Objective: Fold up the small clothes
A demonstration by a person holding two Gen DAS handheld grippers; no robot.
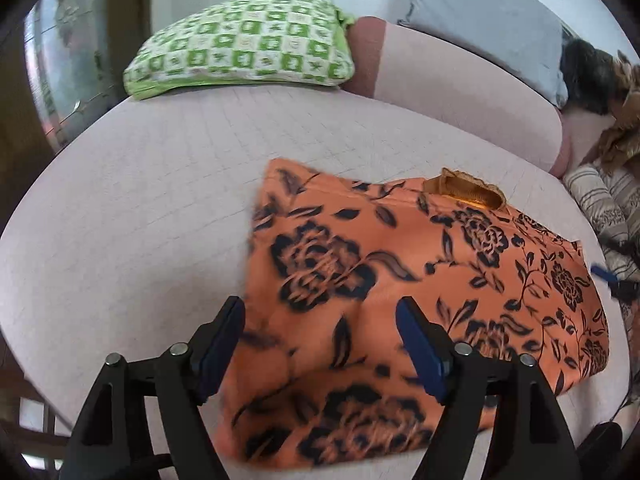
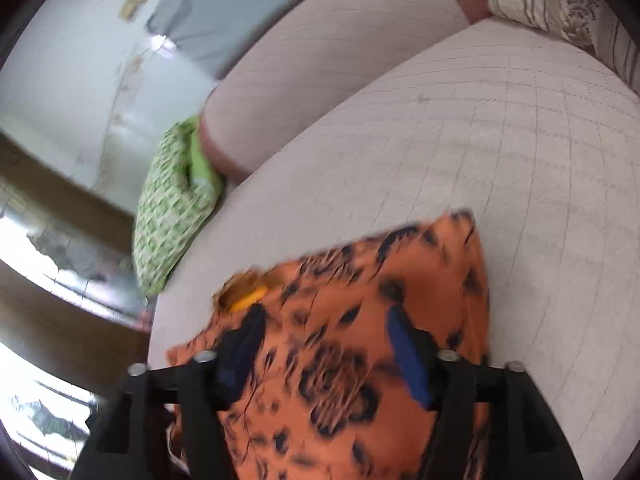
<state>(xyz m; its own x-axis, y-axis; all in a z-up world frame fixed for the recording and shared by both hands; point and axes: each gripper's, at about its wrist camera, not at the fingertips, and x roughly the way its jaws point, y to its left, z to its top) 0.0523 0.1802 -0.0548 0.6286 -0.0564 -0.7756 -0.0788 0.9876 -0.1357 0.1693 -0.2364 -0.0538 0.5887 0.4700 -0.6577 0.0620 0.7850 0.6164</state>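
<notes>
An orange garment with a black flower print (image 1: 400,280) lies spread on the pale pink sofa seat (image 1: 140,200). A mustard inner band (image 1: 466,192) shows at its far edge. My left gripper (image 1: 320,320) is open, its jaws wide apart just above the garment's near left part, holding nothing. The tip of my right gripper shows in this view at the garment's right edge (image 1: 608,278). In the right wrist view the garment (image 2: 360,340) lies under my right gripper (image 2: 324,332), which is open and empty. That view is blurred.
A green checked cushion (image 1: 244,48) lies at the back of the seat, also in the right wrist view (image 2: 172,208). A grey pillow (image 1: 488,20) and a dog (image 1: 592,76) are at the back right. Striped cushions (image 1: 604,200) lie at the right.
</notes>
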